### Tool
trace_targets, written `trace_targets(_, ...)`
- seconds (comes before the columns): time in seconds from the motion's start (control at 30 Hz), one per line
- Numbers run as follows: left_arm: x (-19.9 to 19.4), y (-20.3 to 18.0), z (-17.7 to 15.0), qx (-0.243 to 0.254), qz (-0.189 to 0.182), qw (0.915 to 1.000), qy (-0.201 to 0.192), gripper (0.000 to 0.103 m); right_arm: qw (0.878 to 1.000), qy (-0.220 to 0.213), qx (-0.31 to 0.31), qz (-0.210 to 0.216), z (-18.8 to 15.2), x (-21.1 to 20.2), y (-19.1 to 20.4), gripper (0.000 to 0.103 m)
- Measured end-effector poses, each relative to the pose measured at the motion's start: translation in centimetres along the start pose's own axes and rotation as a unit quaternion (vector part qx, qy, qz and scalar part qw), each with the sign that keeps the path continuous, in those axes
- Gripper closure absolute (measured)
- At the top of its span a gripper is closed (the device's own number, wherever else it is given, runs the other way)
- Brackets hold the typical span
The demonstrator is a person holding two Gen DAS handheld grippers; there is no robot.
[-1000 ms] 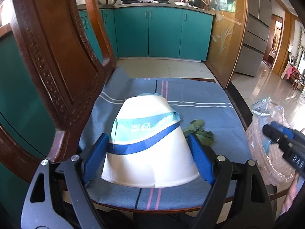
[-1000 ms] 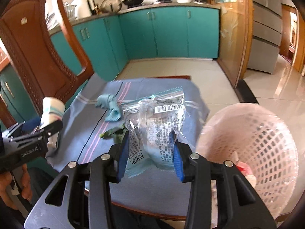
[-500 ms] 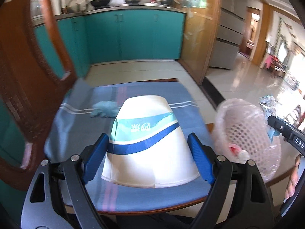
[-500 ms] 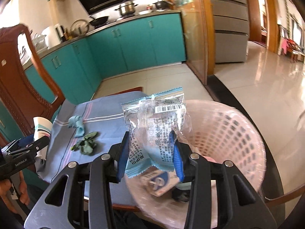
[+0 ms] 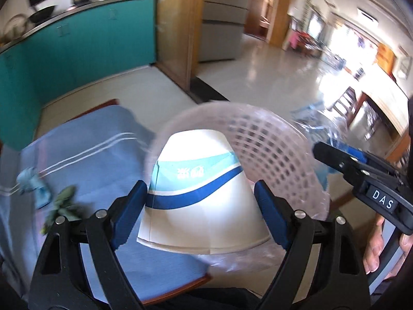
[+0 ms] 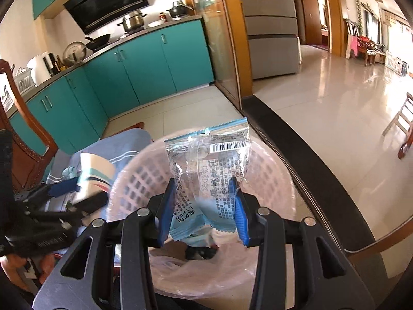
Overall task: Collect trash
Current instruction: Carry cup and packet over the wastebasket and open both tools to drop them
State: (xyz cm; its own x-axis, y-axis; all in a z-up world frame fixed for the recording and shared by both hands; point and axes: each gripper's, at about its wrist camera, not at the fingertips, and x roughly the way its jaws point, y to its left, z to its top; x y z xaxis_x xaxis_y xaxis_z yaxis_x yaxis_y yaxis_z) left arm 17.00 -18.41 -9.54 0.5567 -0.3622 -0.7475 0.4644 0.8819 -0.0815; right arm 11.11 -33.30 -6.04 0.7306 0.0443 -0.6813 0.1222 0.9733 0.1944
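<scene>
Right wrist view: right gripper (image 6: 204,206), wrapper (image 6: 209,178) clamped, above basket (image 6: 129,180).

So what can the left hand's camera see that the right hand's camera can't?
Only the left wrist view shows the green leaves and a crumpled blue scrap lying on the blue cloth.

Only the right wrist view shows the cooker hood, the pot on the stove, and the barcode on the wrapper that the right gripper holds.

Both show the pink basket, the paper cup in the left gripper, and teal cabinets.
</scene>
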Motion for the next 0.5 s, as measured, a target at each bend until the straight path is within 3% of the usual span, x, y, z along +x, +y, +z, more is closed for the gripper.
trace_targets(0.2, 2.0, -1.8, -0.1, 0.025, -0.011, 0.9995, 0.018, 0.014, 1.000, 0.016, 0.008, -0.007, -0.4, 0.9, -1.2, 0.061)
trace_targets(0.27, 1.8, -1.6, -0.4, 0.022, -0.004, 0.9996, 0.016, 0.012, 1.000, 0.020, 0.011, -0.010, -0.4, 1.3, -1.2, 0.056)
trace_targets(0.43, 1.2, 1.2, -0.6, -0.020, 0.027, 0.9994, 0.010, 0.012, 0.999, 0.023, 0.023, -0.009, -0.3, 2.0, -1.2, 0.040)
trace_targets(0.5, 0.8, 3.5, -0.9, -0.052, 0.052, 0.9973, 0.005, 0.012, 0.999, 0.022, 0.026, -0.003, -0.3, 2.1, -1.0, 0.039)
